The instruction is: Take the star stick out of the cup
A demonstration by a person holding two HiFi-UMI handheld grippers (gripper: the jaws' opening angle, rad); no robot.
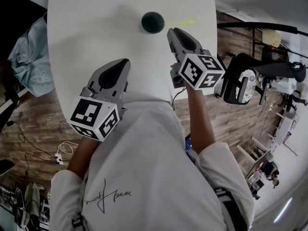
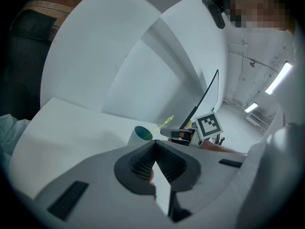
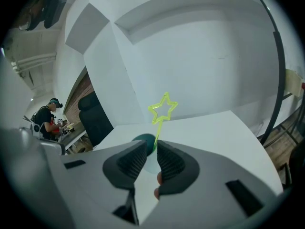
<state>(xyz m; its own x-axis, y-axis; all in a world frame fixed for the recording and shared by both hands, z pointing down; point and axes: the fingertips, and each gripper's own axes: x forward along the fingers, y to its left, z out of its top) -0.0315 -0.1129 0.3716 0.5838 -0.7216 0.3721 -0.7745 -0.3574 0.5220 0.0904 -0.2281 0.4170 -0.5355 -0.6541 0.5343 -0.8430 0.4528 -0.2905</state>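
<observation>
While the star stick (image 1: 180,22) stands tilted in the dark green cup (image 1: 153,22) on the white worktop (image 1: 96,32), with its star end leaning out over the cup's rim, the right tool (image 3: 152,146) is just beside the cup, its jaws a little apart and gripping nothing. The left tool (image 2: 155,143) is well apart from the cup, its jaws pressed together and empty.

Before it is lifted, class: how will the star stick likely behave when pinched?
The star stick is thin with an open outline, so probably light and bendy. It leans loose in the cup, so it should slide out; sideways dragging might tip the cup.
</observation>
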